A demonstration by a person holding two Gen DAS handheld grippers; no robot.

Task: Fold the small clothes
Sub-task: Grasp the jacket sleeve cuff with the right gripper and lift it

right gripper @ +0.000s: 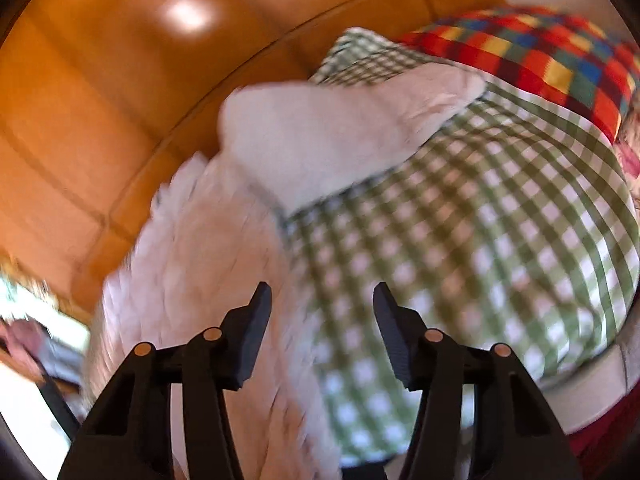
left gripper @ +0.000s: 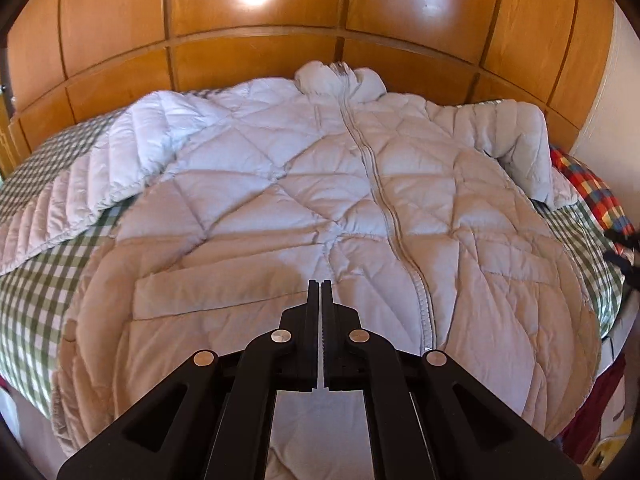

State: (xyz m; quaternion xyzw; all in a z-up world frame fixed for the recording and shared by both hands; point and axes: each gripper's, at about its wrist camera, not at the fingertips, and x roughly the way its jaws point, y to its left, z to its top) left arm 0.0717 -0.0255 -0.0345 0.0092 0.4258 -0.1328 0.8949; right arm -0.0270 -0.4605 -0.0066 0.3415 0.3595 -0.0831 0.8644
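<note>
We see the left gripper [left gripper: 321, 282] pinched together on nothing | pale quilted puffer jacket [left gripper: 320, 184] spread zipped-up ahead of and beneath it on the green gingham bedspread [left gripper: 36, 280] | right gripper [right gripper: 322, 294] gaping and empty, jacket sleeve [right gripper: 320, 136] ahead, multicoloured checked pillow [right gripper: 532, 52] beyond to the right | wooden headboard [left gripper: 248, 8] behind.

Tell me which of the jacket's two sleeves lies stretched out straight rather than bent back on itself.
The sleeve on the left of the left wrist view: it runs out straight over the green checked bedspread. The other sleeve bends at the elbow.
</note>
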